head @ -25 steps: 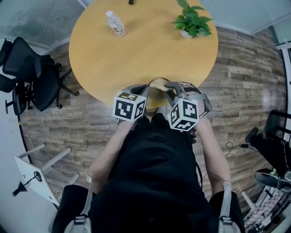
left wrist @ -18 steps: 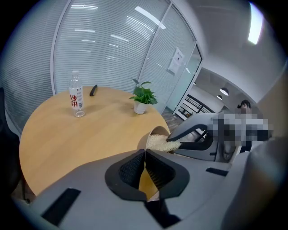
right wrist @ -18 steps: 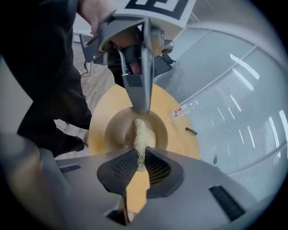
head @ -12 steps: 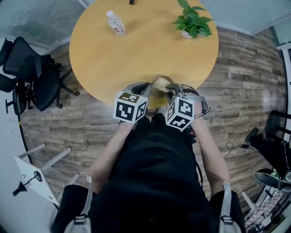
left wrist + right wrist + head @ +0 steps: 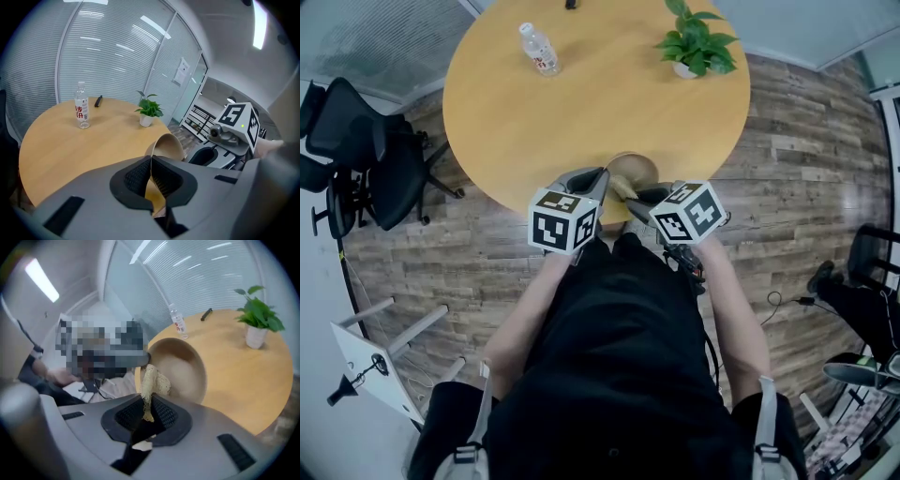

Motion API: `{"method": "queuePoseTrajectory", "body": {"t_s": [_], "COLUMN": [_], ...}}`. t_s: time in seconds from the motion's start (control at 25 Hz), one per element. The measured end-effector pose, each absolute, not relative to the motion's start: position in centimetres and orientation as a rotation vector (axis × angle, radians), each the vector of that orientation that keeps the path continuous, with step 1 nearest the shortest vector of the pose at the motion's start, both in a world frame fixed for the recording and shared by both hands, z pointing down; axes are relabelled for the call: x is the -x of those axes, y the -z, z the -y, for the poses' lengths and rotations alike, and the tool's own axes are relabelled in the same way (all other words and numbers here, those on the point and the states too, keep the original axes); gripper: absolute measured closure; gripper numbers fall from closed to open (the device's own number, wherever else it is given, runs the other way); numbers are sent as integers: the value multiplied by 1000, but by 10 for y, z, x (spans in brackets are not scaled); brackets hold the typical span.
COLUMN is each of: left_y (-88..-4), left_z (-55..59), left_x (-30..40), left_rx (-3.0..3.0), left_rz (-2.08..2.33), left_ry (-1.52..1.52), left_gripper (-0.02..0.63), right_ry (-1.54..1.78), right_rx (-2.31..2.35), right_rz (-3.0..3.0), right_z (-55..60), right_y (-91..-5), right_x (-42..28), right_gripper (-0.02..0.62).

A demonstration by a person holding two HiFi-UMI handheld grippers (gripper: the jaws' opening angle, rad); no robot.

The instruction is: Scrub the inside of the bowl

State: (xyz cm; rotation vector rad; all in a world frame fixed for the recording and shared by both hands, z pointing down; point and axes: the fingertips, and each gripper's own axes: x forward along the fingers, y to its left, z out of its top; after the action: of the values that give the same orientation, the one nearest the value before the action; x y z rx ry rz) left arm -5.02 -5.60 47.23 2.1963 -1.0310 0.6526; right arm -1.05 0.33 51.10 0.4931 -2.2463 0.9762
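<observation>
Left gripper, bowl rim between jaws

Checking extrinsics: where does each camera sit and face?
Head view: on the person's head, facing steeply down at the round table; torso and forearms show.
Left gripper view: on the left gripper, looking along jaws shut on the bowl rim; only its jaws show.
Right gripper view: on the right gripper, looking along jaws shut on the scrub pad into the bowl; dark-clothed person at left.
Shared: both gripper views show bowl, plant, bottle.
</observation>
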Motion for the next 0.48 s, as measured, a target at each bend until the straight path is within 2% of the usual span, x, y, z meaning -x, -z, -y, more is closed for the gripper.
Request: {"method": "queuePoseTrajectory", "body": {"t_s": [0.12,0.24,0.32,0.48], "left_y": [-469,-469,-472,-477], "left_z": [58,56,53,47], "left_x": [53,54,55,54], "left_rx": [-2198,-2211,-2209,-2191], "left_rz": [1044,1051,1047,1028], "left_ry": [-631,-651,-674,-701], "left_gripper": [591,591,591,589], "right_ry": [-1168,-1215,-1121,-719], "right_rx": [-534,-542,-539,-531], "right_rz": [2324,2327,2285,2141], "right_z": [1,-1,-4,-5], "right_y": [-499,-501,-509,-528], "right_x": [18,19,14,-7], "right_gripper": [549,549,549,549]}}
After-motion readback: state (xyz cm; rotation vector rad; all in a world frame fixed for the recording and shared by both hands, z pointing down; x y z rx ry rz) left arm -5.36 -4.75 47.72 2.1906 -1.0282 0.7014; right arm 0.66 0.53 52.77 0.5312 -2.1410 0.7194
